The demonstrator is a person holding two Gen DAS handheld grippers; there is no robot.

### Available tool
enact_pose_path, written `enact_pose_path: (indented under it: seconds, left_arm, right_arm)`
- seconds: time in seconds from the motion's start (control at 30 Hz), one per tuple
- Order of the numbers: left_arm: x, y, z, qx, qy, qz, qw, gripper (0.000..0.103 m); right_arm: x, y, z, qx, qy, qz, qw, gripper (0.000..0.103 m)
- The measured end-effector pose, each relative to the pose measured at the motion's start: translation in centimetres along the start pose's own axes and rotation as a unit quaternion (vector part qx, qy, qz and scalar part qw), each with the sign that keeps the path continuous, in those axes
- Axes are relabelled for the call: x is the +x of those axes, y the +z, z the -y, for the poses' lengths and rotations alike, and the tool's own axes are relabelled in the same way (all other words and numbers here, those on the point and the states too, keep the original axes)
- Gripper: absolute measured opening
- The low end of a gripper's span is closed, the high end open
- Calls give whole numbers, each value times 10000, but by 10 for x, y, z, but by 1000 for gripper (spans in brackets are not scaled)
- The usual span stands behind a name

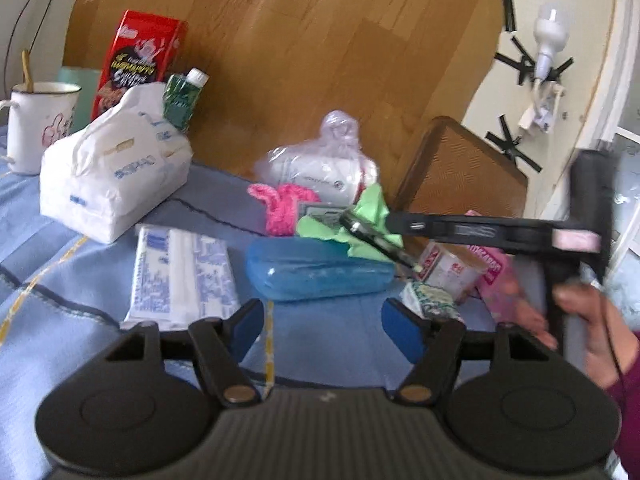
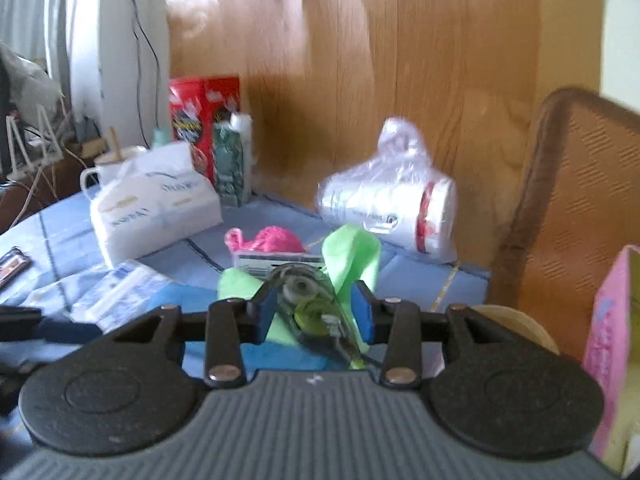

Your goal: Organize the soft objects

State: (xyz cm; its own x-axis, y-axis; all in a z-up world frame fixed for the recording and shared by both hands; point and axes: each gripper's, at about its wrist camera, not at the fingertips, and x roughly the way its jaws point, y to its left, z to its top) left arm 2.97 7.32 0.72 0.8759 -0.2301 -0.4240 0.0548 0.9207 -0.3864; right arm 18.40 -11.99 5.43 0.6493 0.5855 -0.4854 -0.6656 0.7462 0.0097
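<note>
The right gripper (image 2: pixel 314 314) pinched a clear plastic correction-tape dispenser (image 2: pixel 310 308) together with a crumpled light-green soft cloth (image 2: pixel 352 256), both pressed between its blue pads (image 2: pixel 363 312). In the left wrist view that same gripper (image 1: pixel 370 236) reached in from the right, holding the dispenser and green cloth (image 1: pixel 370 208) just above a translucent blue oblong plastic case (image 1: pixel 318 270) on the bench covered in a light-blue cloth (image 1: pixel 48 248).

The left gripper (image 1: pixel 323 326) hung spread wide, nothing between its pads, just in front of the blue case and well short of the green cloth. A fuzzy bright-pink knitted piece (image 1: pixel 282 208) lay just behind the case, beside the cloth.

Writing was mostly blurred. The white soft tissue pack (image 1: pixel 116 168) carried blue lettering I could not read, and the red snack box (image 1: pixel 140 60) behind it showed yellow script, also illegible. A pink carton (image 1: pixel 494 276) at right bore unreadable letters.
</note>
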Motion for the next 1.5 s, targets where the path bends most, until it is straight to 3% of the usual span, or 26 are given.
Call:
enact_pose_path:
  seconds: [0.1,0.3,0.33,0.5,0.7,0.83,0.93,1.1,1.27,1.5]
  left_arm:
    - [2,1,4,64,-88,74,9999,67]
    - [0,1,5,-27,-165,180,9997,67]
    - [0,1,5,-44,-162,187,9997,67]
    - [-1,0,5,-44,-126,220,9997,69]
    - [-1,-1,5,-99,-116,176,9997,69]
    - [1,-2,7,-34,-138,103,9998,69]
    - [3,-2,11,53,-129,24,9999,69]
    - [4,-3,14,173,-138,-49,9997,71]
    - [6,-2,14,190,-145,-130,9996,71]
    - [10,-1,11,119,-149,-236,9995,71]
  right_arm:
    - [18,0,5,206,121,-293,9993,55]
    - [24,-7,-3,346,385,-559,9971,52]
    - [20,-9,-6,302,392,-537,9973,44]
    - [-11,-26,-29,-27,404,-308,9987,44]
    - [-73,-74,-60,-270,634,-92,9976,44]
    - [-92,-101,-75,-322,923,-259,9949,44]
    - [-87,-115,-87,-587,710,-360,9951,45]
    - [-86,-120,-84,-381,506,-218,9978,57]
    - [-92,-123,-79,2,498,-174,9986,59]
    - [-92,-125,-82,-73,528,-197,9984,65]
